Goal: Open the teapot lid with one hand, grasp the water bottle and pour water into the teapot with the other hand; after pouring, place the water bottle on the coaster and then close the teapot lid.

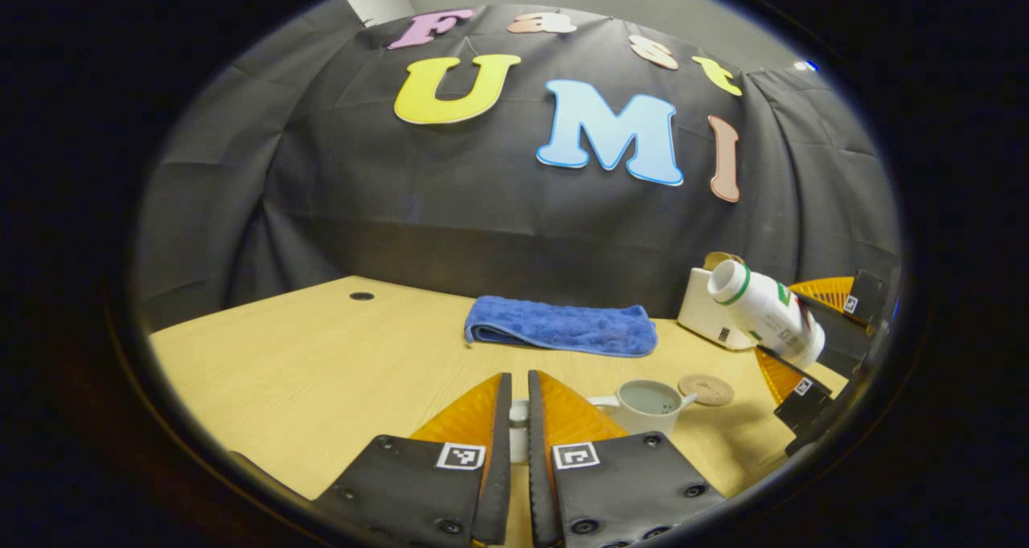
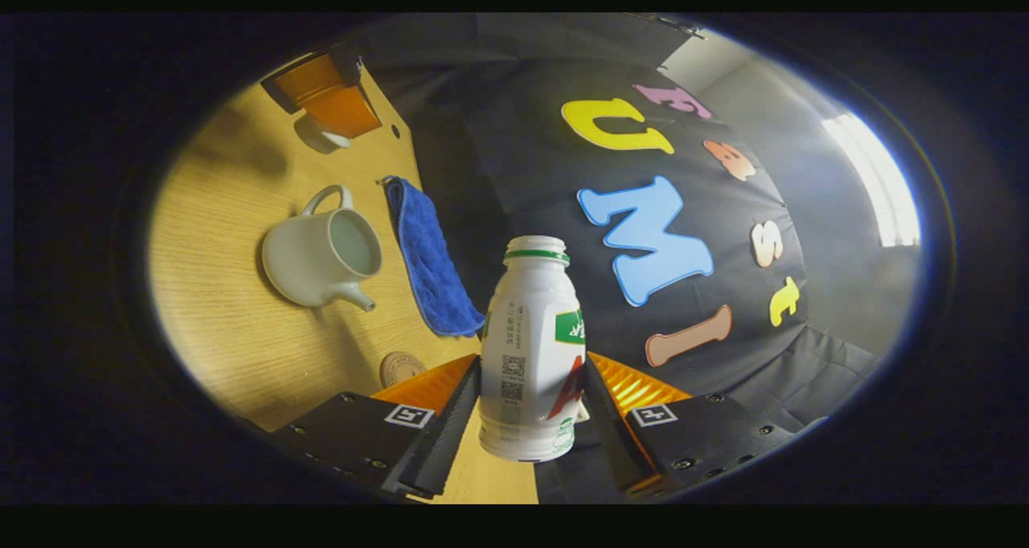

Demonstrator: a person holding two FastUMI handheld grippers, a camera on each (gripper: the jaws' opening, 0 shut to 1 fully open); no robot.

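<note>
Currently, going left to right in the left gripper view, the left gripper [image 1: 519,419] is seen low over the wooden table [image 1: 321,371] with its fingers nearly pressed together on a small white piece, judged to be the teapot lid [image 1: 519,431], though most of it is hidden. Just to its right the teapot [image 1: 647,403] stands open, the round coaster [image 1: 706,389] close beyond it. Farther right and higher, the water bottle [image 1: 764,311] is held by the right gripper [image 1: 804,331], pinched at its lower body, its long axis tilted with the mouth toward the left and somewhat up. In the right gripper view the teapot [image 2: 321,259] lies well left of the bottle's mouth [image 2: 537,247], apart from it. The pour is judged to turn on bringing that mouth over the open rim. A folded blue towel [image 1: 560,327] lies behind.
</note>
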